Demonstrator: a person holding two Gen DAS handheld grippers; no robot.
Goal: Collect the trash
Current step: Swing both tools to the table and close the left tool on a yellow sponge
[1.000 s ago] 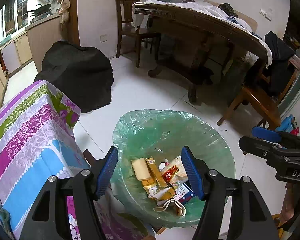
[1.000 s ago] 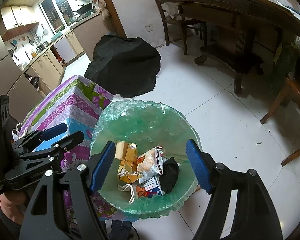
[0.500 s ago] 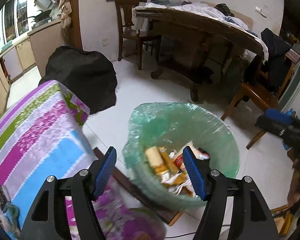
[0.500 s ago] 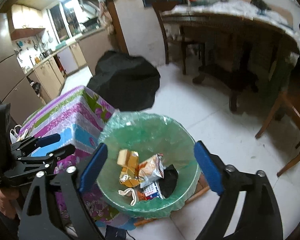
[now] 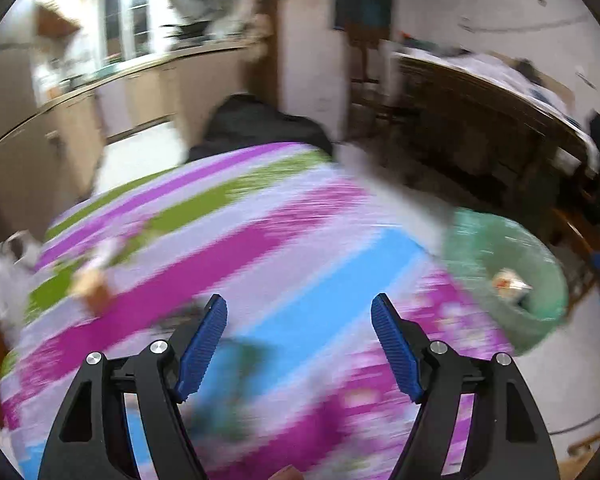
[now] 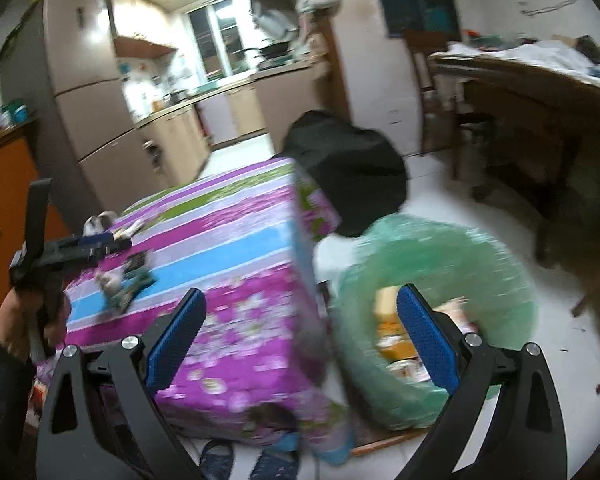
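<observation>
Both grippers empty over the striped counter, bin off to the right.

In the left wrist view the left gripper has its fingers apart, just been opening, nothing between them; below lies the blurred striped counter, with the green-lined trash bin at the right edge and a brownish scrap at centre left. The right wrist view alone shows the right gripper, fingers spread wide, just been opening and empty, the bin at lower right with wrappers inside, crumpled trash on the counter at centre left, and the left gripper beside it, held by a hand at the left edge.
</observation>
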